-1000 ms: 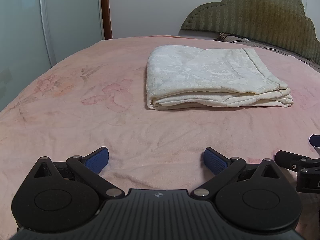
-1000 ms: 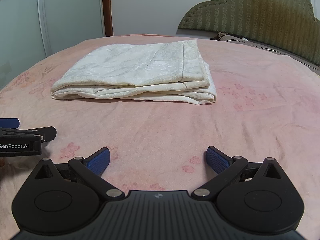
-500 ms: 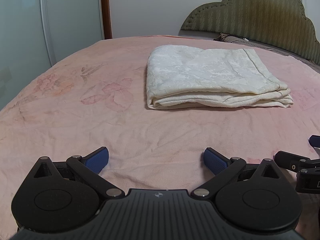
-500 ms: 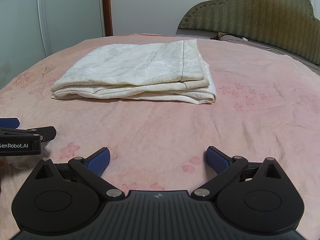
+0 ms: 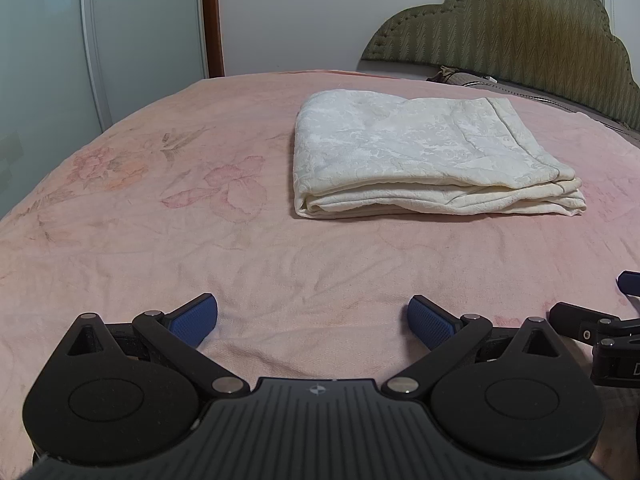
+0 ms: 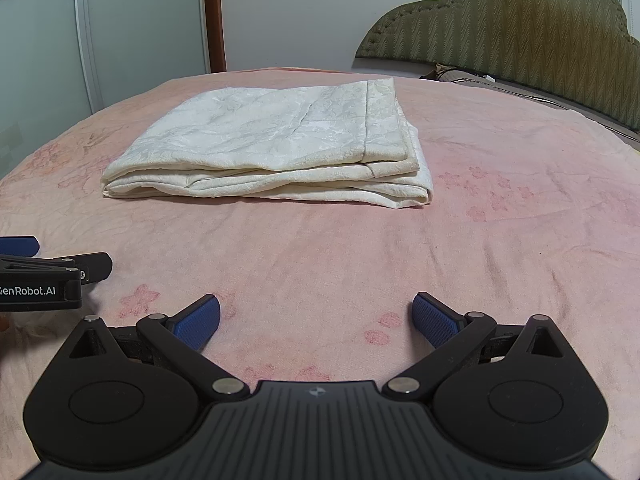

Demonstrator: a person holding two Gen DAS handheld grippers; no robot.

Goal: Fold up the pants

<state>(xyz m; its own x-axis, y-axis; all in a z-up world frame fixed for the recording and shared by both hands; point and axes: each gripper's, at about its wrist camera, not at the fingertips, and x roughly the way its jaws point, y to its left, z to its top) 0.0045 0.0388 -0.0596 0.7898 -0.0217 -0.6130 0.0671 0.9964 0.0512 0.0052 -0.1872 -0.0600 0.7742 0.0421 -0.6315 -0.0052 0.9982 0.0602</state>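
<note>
The cream, damask-patterned pants (image 5: 424, 160), folded into a flat rectangular stack, lie on the pink floral bedspread (image 5: 160, 220) toward the bed's far half. In the left wrist view the stack sits at about 1 o'clock from the left claw (image 5: 313, 319); in the right wrist view it sits at about 11 o'clock from the right claw (image 6: 316, 318). Its layered folded edges face the cameras, and its hemmed edge runs along the right side.

Both claws have their blue-padded fingers spread wide apart, gripping nothing, low over the near part of the bedspread and well apart from the stack. A broad band of bare, lightly wrinkled bedspread lies between claws and pants. The claws are side by side, each showing at the other's view edge. The olive quilted headboard (image 5: 520, 24) rises at 2 o'clock; pale wardrobe doors (image 5: 100, 40) stand at 10 o'clock past the bed's left edge.
</note>
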